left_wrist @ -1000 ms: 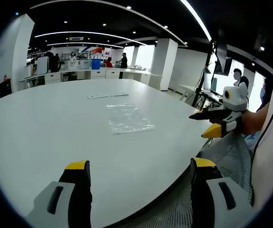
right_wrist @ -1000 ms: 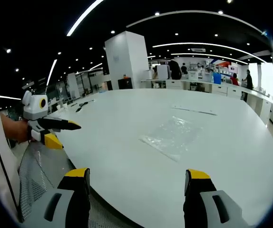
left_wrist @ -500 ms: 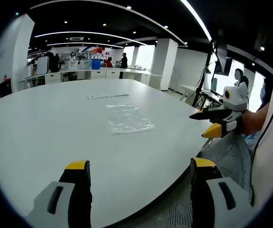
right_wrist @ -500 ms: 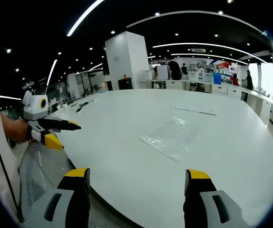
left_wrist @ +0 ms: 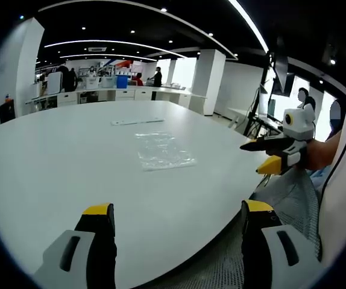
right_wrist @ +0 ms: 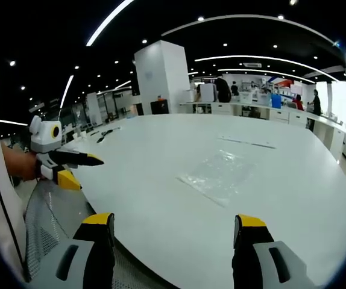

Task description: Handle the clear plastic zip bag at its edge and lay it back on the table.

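A clear plastic zip bag (left_wrist: 161,151) lies flat on the big white table (left_wrist: 52,162), out past both grippers. In the right gripper view the same bag (right_wrist: 218,175) rests toward the middle of the table (right_wrist: 155,198). My left gripper (left_wrist: 173,212) hovers at the table's near edge, jaws wide apart and empty. My right gripper (right_wrist: 172,220) is likewise open and empty, short of the bag. Each gripper appears in the other's view: the right gripper (left_wrist: 268,155) at the right, the left gripper (right_wrist: 79,168) at the left, both off the table's edge with their jaws apart.
A thin white strip (left_wrist: 137,121) lies on the table beyond the bag. A mesh chair seat (right_wrist: 52,217) sits below the table edge. White pillars (right_wrist: 161,75), desks and people stand far behind in the office.
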Motion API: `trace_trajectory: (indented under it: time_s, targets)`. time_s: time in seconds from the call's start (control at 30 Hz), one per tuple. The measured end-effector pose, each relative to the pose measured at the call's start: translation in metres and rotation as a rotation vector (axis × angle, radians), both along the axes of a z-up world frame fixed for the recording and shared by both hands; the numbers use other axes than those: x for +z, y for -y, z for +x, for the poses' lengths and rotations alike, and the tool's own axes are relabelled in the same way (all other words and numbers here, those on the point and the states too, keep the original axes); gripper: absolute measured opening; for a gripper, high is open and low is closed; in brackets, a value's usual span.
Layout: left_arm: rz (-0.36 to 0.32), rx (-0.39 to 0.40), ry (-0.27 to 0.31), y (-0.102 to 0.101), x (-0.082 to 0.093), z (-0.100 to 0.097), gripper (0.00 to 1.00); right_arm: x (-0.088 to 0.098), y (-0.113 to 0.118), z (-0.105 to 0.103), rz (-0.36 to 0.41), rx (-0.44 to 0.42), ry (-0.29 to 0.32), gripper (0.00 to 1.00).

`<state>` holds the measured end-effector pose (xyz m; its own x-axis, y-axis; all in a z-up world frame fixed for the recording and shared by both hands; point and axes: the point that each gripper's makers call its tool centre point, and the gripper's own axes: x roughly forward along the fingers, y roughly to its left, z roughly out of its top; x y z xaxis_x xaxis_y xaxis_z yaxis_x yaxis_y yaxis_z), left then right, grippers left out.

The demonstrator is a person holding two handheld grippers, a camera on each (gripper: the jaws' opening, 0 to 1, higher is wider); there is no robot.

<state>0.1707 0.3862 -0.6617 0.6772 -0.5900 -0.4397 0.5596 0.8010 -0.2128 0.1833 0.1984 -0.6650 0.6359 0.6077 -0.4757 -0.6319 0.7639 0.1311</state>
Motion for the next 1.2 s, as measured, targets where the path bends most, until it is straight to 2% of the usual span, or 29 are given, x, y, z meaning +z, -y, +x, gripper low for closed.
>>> trace_trajectory:
  time_s: [0.27,0.57,0.77,1.2]
  targets:
    - [-0.004,0.004,0.001,0.003,0.006,-0.001,0.85,0.001,-0.001,0.005,-0.024,0.019,0.007,0.79]
    - [-0.006,0.006,0.0,0.005,0.009,-0.002,0.85,-0.001,-0.005,0.02,-0.066,0.059,0.024,0.74]
    - [-0.005,0.006,0.0,0.005,0.009,-0.002,0.84,-0.013,0.001,0.03,-0.117,0.087,0.025,0.69]
    - [-0.005,0.012,-0.009,-0.001,0.002,0.001,0.84,-0.032,0.009,0.067,-0.211,0.135,0.055,0.58]
